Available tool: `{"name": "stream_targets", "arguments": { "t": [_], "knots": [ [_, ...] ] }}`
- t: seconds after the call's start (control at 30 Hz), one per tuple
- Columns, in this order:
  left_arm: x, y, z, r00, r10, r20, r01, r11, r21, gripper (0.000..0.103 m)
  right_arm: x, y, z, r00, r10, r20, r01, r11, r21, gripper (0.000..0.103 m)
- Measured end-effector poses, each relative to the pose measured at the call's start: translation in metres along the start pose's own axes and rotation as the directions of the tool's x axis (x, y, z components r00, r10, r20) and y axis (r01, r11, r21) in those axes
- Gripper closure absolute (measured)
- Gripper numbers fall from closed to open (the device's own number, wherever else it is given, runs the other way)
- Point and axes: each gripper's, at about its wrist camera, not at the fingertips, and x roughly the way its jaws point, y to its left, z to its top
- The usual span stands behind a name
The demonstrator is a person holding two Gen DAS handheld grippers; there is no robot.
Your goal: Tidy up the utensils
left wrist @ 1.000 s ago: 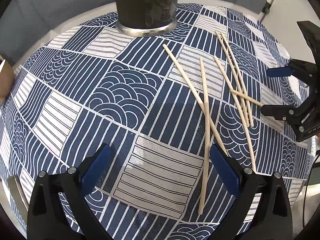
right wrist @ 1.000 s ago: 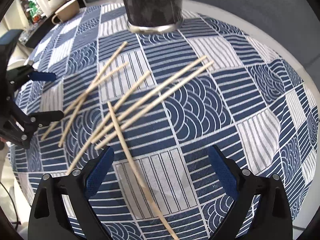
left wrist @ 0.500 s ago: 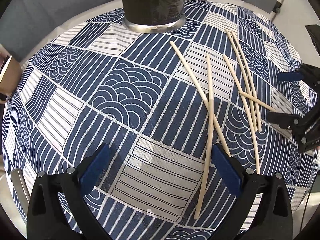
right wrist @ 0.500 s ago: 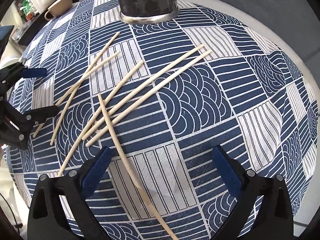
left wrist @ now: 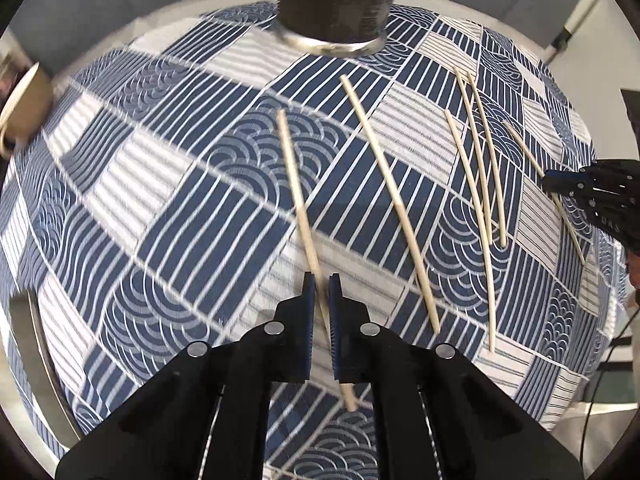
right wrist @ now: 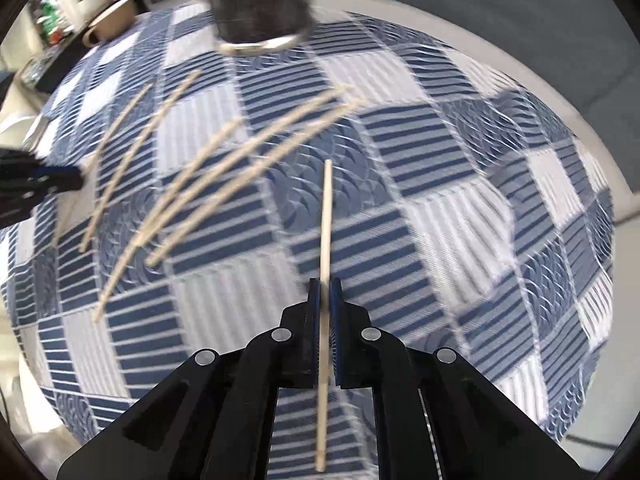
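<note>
We have a pale wooden chopstick in each tool: the left gripper (left wrist: 319,280) is clamped on one slim stick (left wrist: 298,196) near its lower third, and the right gripper (right wrist: 325,284) pinches another chopstick (right wrist: 327,224) that runs straight up between its blue-lined fingers (right wrist: 313,300). Both claws point steeply down at the round table under its navy-and-white patchwork cloth (left wrist: 160,200). We judge this to be the pick-up step of sorting the utensils, with the carry to the holder next. The dark speckled cylinder with a silver base ring (left wrist: 336,8) stands at the far edge of the cloth and looks to us the likely destination. The next move would call for lifting both sticks clear, tipping them toward upright and lowering them into its mouth, which is out of view. Five more chopsticks (left wrist: 476,168) lie loose on the cloth between the two tools, awaiting their turn. A beige mug (left wrist: 22,108) sits at the table's left rim. Blur softens the right wrist view.
</note>
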Motion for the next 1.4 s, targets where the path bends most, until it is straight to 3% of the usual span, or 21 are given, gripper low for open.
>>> {"name": "stream_targets", "arguments": {
  "t": [0.17, 0.33, 0.57, 0.97, 1.13, 1.2, 1.27, 1.33, 1.4],
  "knots": [
    [-0.008, 0.014, -0.019, 1.0, -0.001, -0.031, 0.0, 0.999, -0.051, 0.098, -0.005, -0.035, -0.014, 1.0, -0.02, -0.002, 0.02, 0.995, 0.097, 0.098],
    [-0.021, 0.023, -0.025, 0.998, 0.043, -0.047, -0.047, 0.995, -0.084, 0.098, -0.023, -0.06, -0.022, 0.999, -0.039, 0.036, 0.034, 0.989, 0.145, 0.098],
    [-0.069, 0.035, -0.023, 0.994, 0.11, 0.02, -0.107, 0.985, -0.136, 0.098, -0.066, -0.078, -0.015, 0.988, -0.047, 0.146, 0.019, 0.982, 0.187, 0.098],
    [-0.16, 0.028, 0.012, 0.966, 0.174, 0.191, -0.141, 0.975, -0.173, 0.1, -0.167, -0.079, 0.021, 0.919, -0.044, 0.391, -0.017, 0.988, 0.152, 0.098],
    [-0.171, 0.021, 0.014, 0.959, 0.193, 0.207, -0.164, 0.975, -0.149, 0.1, -0.187, -0.072, 0.026, 0.897, -0.02, 0.442, -0.042, 0.991, 0.13, 0.098],
    [-0.167, 0.021, 0.011, 0.963, 0.185, 0.197, -0.156, 0.976, -0.154, 0.097, -0.184, -0.068, 0.026, 0.897, -0.004, 0.442, -0.054, 0.991, 0.119, 0.098],
    [-0.155, 0.023, 0.006, 0.969, 0.182, 0.166, -0.155, 0.975, -0.161, 0.082, -0.177, -0.063, 0.025, 0.905, 0.014, 0.426, -0.067, 0.992, 0.109, 0.098],
    [-0.142, 0.026, 0.001, 0.977, 0.168, 0.134, -0.145, 0.975, -0.17, 0.068, -0.161, -0.055, 0.023, 0.92, 0.032, 0.391, -0.076, 0.993, 0.096, 0.098],
    [-0.125, 0.03, -0.004, 0.983, 0.152, 0.098, -0.132, 0.974, -0.183, 0.064, -0.137, -0.045, 0.019, 0.939, 0.062, 0.338, -0.096, 0.992, 0.082, 0.098]
  ]
}}
